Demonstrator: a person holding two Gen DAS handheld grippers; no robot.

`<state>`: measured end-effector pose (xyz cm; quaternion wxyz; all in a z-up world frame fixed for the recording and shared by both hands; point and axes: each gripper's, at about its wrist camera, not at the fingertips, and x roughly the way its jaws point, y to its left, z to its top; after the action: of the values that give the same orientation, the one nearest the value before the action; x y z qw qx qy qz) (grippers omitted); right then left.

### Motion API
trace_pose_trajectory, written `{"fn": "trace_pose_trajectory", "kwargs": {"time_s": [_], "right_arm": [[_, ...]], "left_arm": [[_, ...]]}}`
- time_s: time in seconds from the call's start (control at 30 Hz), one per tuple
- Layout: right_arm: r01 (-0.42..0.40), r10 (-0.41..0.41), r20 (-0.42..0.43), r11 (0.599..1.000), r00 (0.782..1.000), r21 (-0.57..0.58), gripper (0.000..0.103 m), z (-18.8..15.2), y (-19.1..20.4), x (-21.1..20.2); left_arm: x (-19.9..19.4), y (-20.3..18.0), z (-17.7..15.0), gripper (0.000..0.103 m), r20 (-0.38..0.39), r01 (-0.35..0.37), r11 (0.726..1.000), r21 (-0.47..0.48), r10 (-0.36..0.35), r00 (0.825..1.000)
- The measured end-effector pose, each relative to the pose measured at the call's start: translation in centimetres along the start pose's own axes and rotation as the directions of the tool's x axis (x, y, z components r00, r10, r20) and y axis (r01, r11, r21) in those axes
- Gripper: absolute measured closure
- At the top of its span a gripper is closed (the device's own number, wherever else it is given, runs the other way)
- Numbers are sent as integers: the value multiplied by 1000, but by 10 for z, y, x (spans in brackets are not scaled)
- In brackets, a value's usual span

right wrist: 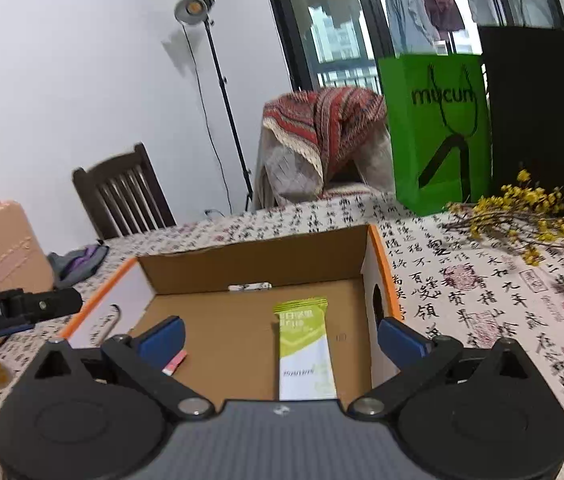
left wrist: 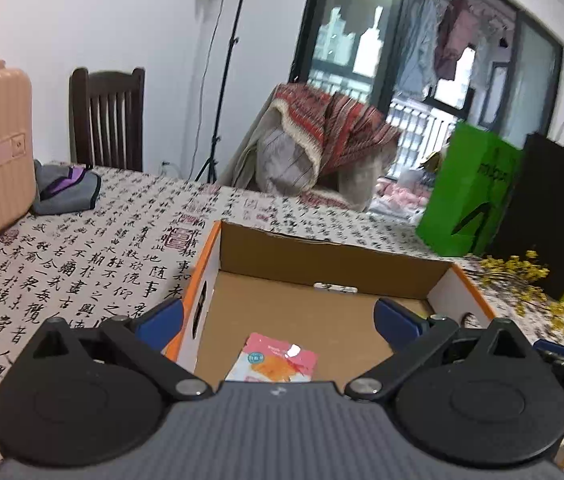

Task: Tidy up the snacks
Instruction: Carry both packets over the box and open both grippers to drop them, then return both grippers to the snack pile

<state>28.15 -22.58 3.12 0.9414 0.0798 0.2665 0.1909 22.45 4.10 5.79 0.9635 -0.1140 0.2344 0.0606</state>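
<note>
Lying flat in the box (right wrist: 250,256), the light, crinkly green packet (right wrist: 305,350) and pink packet (left wrist: 276,360) want edge pinches; both the left gripper (left wrist: 278,320) and right gripper (right wrist: 280,338) gape wide, empty.

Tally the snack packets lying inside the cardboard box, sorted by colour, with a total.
Pink packet: 1
Green packet: 1
Total in the cardboard box: 2
Both grippers are open and hold nothing, left gripper, right gripper.
</note>
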Motion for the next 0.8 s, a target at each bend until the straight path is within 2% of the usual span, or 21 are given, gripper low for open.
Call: {"fn": "trace_pose_trajectory", "kwargs": {"time_s": [0.3, 0.63, 0.8], "right_arm": [[-10, 19, 96, 996, 995, -94, 0, -41, 12, -81], [-23, 36, 84, 988, 996, -153, 0, -101, 24, -122], [-33, 43, 48, 981, 998, -191, 0, -130, 29, -132]], "left_arm": [[-66, 9, -43, 0, 42, 16, 998, 53, -18, 999], [-112, 30, -95, 0, 51, 33, 997, 72, -36, 998], [-125, 52, -117, 0, 38, 28, 999, 34, -30, 999]]}}
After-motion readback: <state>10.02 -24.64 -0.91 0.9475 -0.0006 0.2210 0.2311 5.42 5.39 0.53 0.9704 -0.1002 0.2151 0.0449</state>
